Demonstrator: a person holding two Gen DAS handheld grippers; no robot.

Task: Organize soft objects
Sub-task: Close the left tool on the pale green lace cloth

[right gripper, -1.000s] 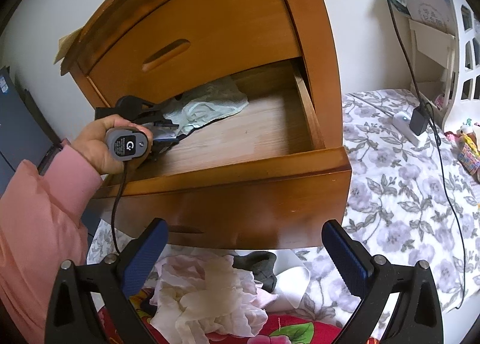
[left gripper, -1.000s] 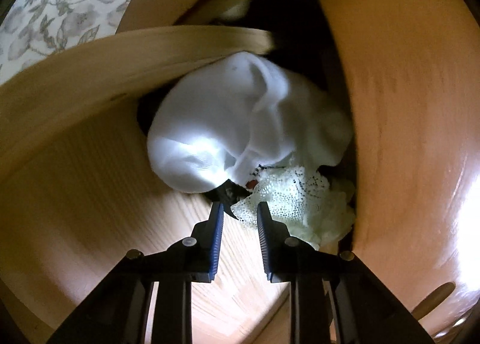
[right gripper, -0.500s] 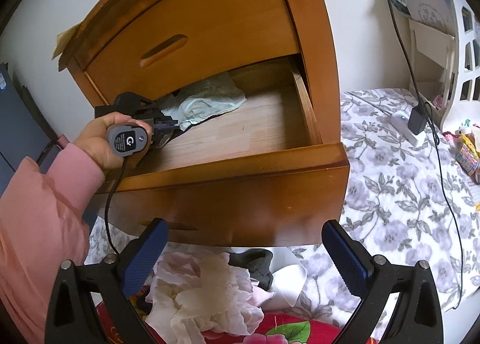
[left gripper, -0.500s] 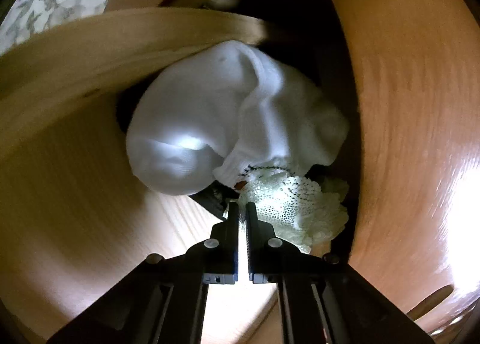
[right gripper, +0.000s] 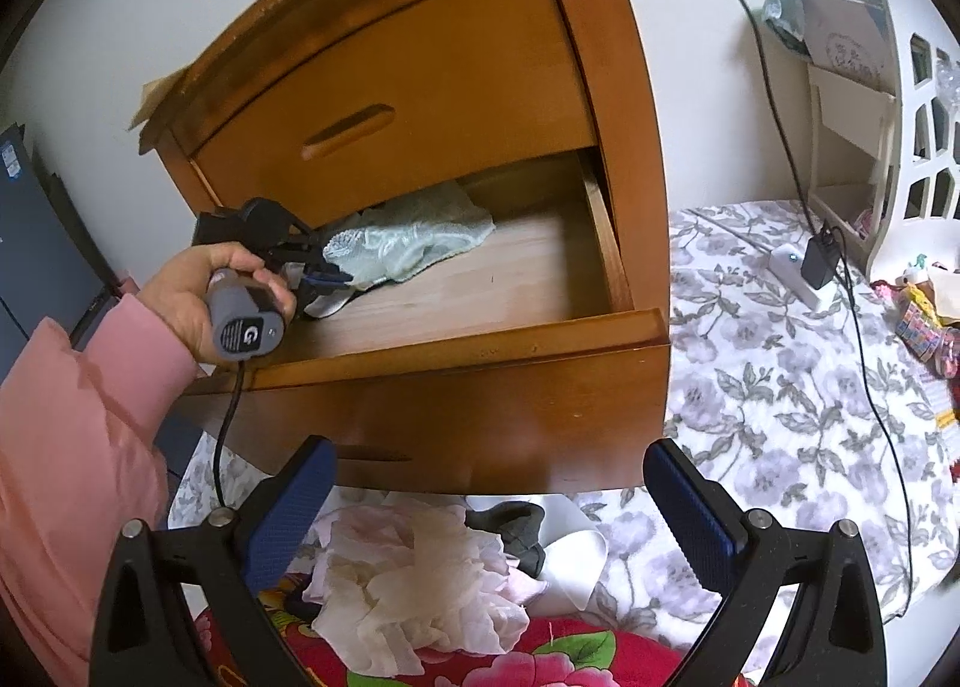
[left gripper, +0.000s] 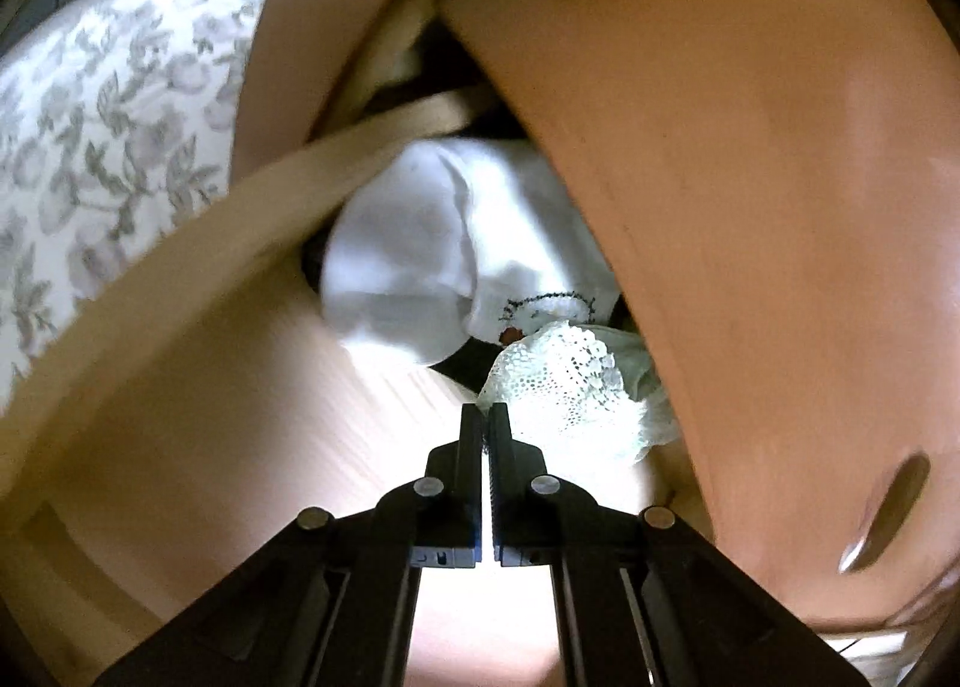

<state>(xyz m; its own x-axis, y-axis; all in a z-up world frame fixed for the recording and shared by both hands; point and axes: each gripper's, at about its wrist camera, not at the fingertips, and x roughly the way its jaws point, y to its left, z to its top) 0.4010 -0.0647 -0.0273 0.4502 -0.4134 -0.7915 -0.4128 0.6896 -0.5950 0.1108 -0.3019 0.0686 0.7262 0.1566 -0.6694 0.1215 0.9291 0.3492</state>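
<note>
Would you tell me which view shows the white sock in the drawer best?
The left wrist view: the white sock fills the frame's centre, close beyond the shut left gripper. In the right wrist view the pale green lace cloth and that gripper hide it.

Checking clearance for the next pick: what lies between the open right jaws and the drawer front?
In the right wrist view: the pale pink fabric pile and a dark sock lie on the bed below the drawer front.

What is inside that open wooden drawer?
In the open drawer lie a white sock and a pale lacy cloth, with something dark beneath them that stays mostly covered. The left gripper reaches in. The drawer's back is hidden.
</note>
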